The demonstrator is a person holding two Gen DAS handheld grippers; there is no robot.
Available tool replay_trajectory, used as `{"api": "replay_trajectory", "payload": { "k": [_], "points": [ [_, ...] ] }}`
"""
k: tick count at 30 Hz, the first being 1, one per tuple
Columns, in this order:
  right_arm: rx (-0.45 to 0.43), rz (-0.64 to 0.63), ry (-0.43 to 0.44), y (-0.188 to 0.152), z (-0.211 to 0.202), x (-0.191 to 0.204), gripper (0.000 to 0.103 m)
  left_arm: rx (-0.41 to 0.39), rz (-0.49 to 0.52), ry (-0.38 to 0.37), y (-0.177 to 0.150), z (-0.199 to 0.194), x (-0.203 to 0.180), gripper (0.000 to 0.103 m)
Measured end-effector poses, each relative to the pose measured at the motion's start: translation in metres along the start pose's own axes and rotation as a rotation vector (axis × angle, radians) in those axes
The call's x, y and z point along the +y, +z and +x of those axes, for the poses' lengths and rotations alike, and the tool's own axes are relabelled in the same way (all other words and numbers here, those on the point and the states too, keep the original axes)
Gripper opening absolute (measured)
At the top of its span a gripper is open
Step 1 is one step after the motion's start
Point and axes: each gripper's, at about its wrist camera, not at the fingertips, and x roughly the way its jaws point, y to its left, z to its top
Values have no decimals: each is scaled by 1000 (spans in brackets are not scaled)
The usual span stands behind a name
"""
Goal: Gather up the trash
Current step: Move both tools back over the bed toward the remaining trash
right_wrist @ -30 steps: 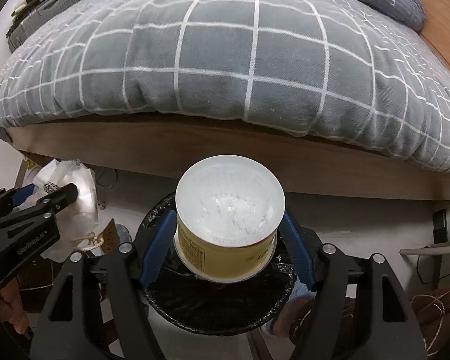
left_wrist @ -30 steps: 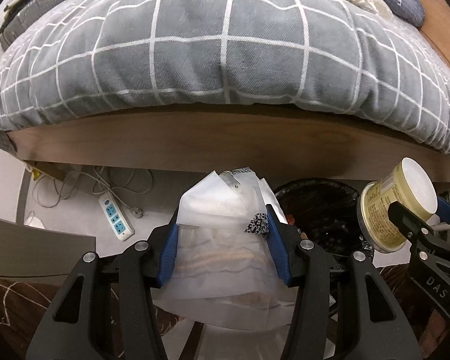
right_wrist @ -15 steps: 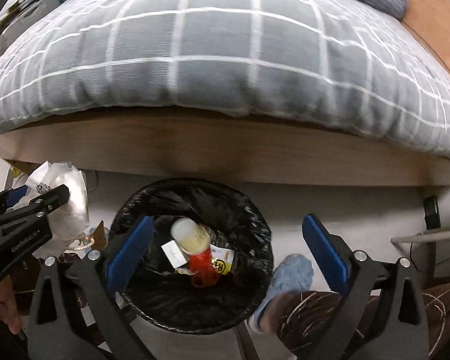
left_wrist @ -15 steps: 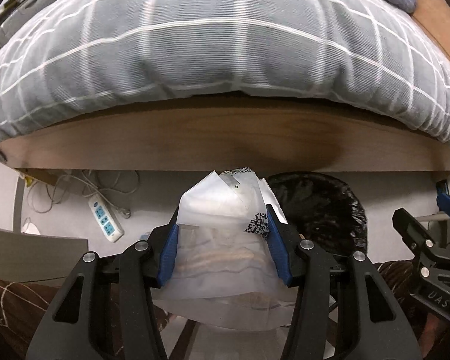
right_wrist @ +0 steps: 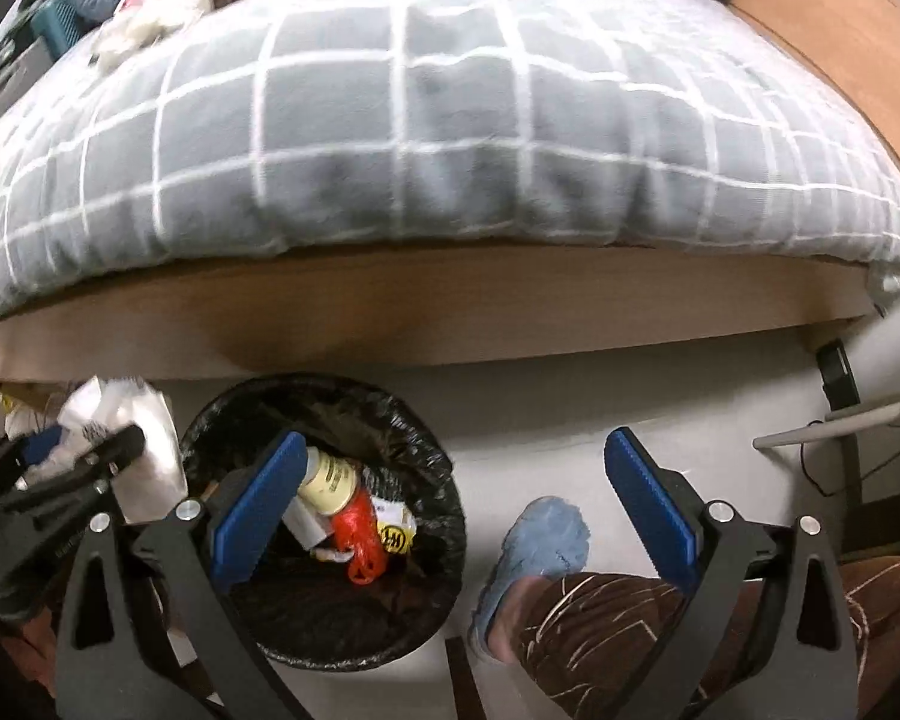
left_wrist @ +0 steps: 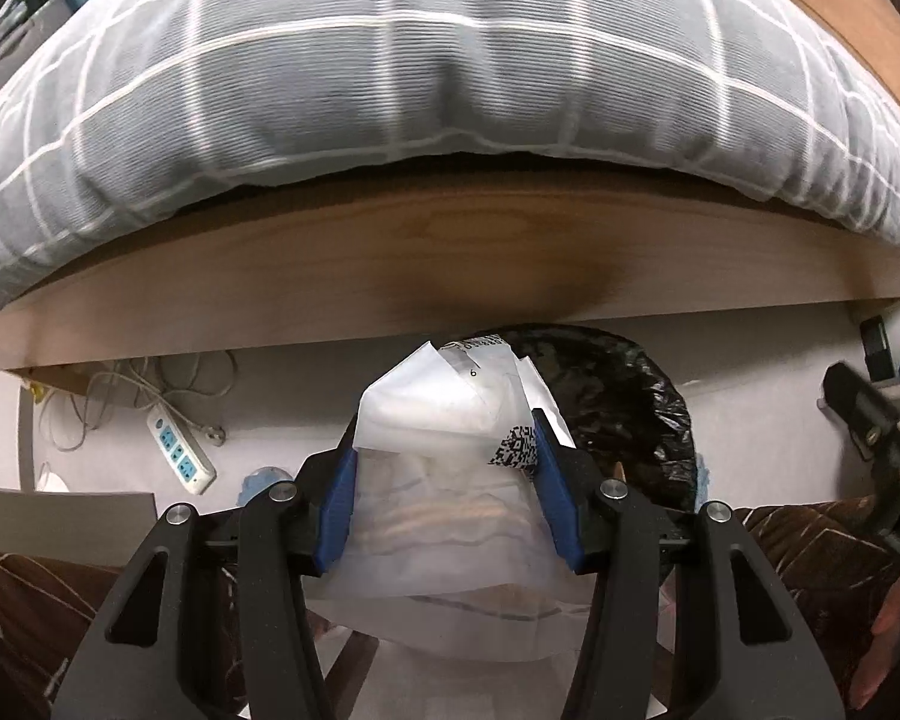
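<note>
Left gripper [left_wrist: 444, 480]: its blue-padded jaws are closed part-way onto a crumpled translucent white plastic bag [left_wrist: 450, 516] bearing a printed label and a black-and-white code patch. The bag bulges above and below the pads and fills the gap between them. From the right wrist view, this same gripper [right_wrist: 84, 450] sits at 9 o'clock, just beside the bin's left rim, with the bag [right_wrist: 144, 450] standing outside the bin.

Right gripper [right_wrist: 450, 480]: jaws spread wide, nothing between the blue pads [right_wrist: 258, 498]. It hangs over the floor at the right edge of the bin, with the left pad overlapping the bin's opening in view. In the left wrist view its black frame [left_wrist: 870, 426] enters at 3 o'clock.

Round waste bin lined with a black plastic bag [right_wrist: 444, 516]: stands on the pale floor against the foot of the wooden bed frame [right_wrist: 450, 318]. In the left wrist view the bin [left_wrist: 630, 408] lies directly behind the held bag, toward 1 o'clock of it.

Bin contents: a cream-yellow cylindrical container with printed label [right_wrist: 330, 477] lying on its side, a crumpled red plastic wrapper [right_wrist: 360, 534], a yellow packet with dark print [right_wrist: 393, 531] and white paper scraps [right_wrist: 303, 525].

Surroundings: a grey quilt with white grid lines [right_wrist: 450, 120] overhangs the bed frame. A white power strip with blue sockets [left_wrist: 180, 450] and loose cable lie on the floor at 9 o'clock in the left wrist view. A light blue slipper on a foot [right_wrist: 540, 546], with brown patterned trouser leg [right_wrist: 630, 630], is on the floor at 5 o'clock of the bin.
</note>
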Motion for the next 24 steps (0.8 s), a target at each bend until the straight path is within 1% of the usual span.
{"api": "replay_trajectory", "payload": {
  "k": [4, 7, 9, 10, 13, 15, 16, 20, 24],
  "points": [
    [-4, 38, -1, 3, -4, -13, 95, -17, 20, -9, 0, -3, -13, 52],
    [-1, 52, 1, 5, -4, -15, 95, -40, 26, -22, 0, -7, -19, 56],
    [-3, 48, 3, 6, -6, -15, 95, -51, 32, -9, 0, -9, -21, 61],
    [-6, 46, 3, 7, -7, -14, 95, -55, 31, -8, 0, -10, -20, 62],
    [-18, 32, 2, 8, -10, -8, 95, -60, 14, 1, 0, -12, -15, 72],
    [-25, 20, 0, 10, -13, -3, 95, -77, 11, 17, 0, -16, -13, 80],
    [-30, 14, -2, 12, -14, -1, 95, -89, 8, 28, 0, -19, -12, 81],
    [-66, -8, 1, 20, -24, 7, 95, -135, 5, 69, 5, -33, -7, 91],
    [-122, -40, -3, 29, -41, 13, 95, -172, -9, 82, 7, -49, 2, 94]
  ]
}}
